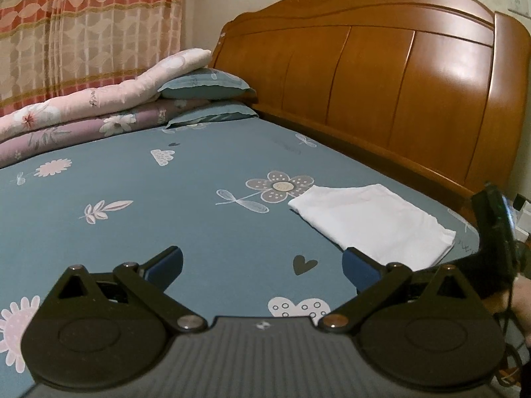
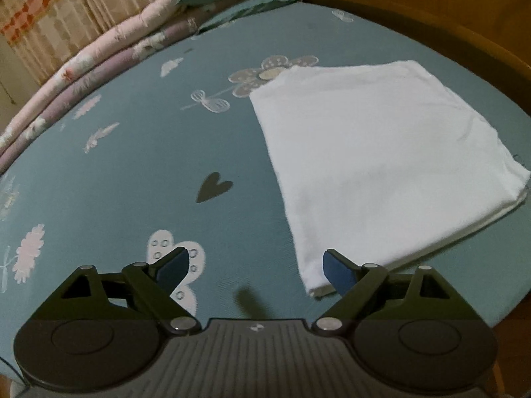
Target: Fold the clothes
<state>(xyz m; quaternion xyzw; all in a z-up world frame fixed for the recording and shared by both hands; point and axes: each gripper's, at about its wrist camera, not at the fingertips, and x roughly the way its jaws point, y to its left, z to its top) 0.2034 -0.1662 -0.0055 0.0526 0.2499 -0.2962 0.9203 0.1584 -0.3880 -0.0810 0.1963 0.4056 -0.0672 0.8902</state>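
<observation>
Two hand-held grippers, left point(image 1: 262, 262) and right point(image 2: 255, 265), hung released over the bed point(image 2: 132, 165); the shirt point(image 2: 381, 165) lay folded, seemingly needing only a final check.

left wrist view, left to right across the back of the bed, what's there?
Curtain → folded quilts → pillows → headboard. Further forward on the sheet, off to the right, lies the folded white garment.
</observation>
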